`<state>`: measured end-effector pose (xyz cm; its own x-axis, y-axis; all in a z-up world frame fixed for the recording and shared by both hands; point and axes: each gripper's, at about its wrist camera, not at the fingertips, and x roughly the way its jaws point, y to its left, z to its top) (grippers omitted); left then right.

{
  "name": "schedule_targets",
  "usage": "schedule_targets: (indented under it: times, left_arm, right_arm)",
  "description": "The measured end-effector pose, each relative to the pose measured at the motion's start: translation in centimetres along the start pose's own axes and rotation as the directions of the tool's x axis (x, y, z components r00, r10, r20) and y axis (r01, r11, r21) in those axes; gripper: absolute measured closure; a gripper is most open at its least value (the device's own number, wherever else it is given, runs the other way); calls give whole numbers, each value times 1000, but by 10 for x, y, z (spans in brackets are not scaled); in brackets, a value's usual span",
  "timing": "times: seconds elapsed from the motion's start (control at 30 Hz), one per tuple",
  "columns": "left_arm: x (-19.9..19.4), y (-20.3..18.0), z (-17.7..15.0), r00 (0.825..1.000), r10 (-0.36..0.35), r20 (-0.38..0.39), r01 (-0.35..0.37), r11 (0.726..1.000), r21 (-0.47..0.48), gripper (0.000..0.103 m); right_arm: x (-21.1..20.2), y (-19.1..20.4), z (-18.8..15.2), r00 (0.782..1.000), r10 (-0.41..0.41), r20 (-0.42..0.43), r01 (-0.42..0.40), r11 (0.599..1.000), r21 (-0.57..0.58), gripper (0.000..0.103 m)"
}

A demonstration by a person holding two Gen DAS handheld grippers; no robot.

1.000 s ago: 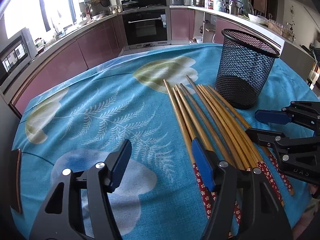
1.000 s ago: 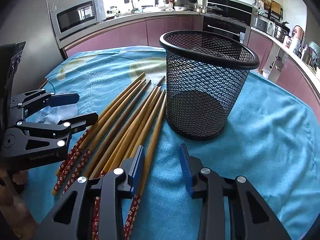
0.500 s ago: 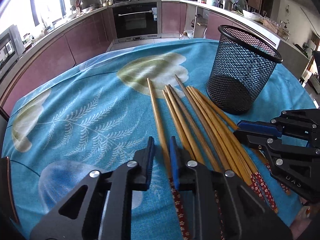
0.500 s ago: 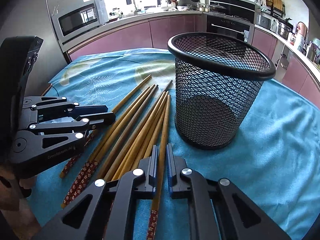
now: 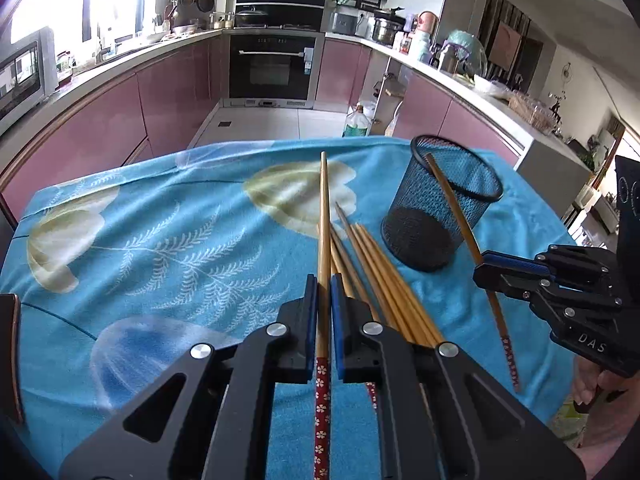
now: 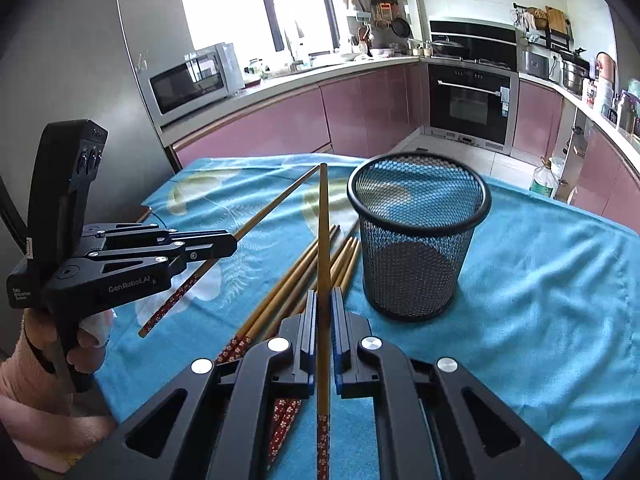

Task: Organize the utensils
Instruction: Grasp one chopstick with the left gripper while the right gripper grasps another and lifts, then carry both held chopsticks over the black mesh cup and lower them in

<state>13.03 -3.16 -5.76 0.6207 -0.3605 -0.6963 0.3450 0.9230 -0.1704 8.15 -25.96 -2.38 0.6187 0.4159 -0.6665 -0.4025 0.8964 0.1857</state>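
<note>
the blue tablecloth spreads out ahead of both sets of fingers. the black mesh cup stands upright beyond and to the right of the right gripper. the loose chopsticks lie fanned on the cloth between the two grippers. the left gripper is clamped on one chopstick, which runs straight out past its pads. the right gripper's pads pinch another chopstick the same way, clear of the pile.

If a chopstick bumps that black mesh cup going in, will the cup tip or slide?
The mesh cup looks light: open wire, nothing inside, so it would probably slide or rock. Its base is narrower than its rim, so tipping seems possible. The cloth may add some grip.
</note>
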Motion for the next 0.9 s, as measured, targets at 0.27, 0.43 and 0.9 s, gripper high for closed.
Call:
schedule_targets:
  times: [0.27,0.43,0.9]
  left_arm:
    - [-67,-15,36,974,-160,163,164,986,-13,95]
    - [-92,-35,64,940,-212,267,217,976,10,95]
    - [-63,-96,136,869,-232,438,250,968,16,95]
  right_arm:
    - [-49,-7,31,985,9,174,-9,1000,-1,97]
    - [-66,-18,52,969,4,247,-4,1000,-2,97]
    - [-81,-54,100,923,-50,382,44,999,24,97]
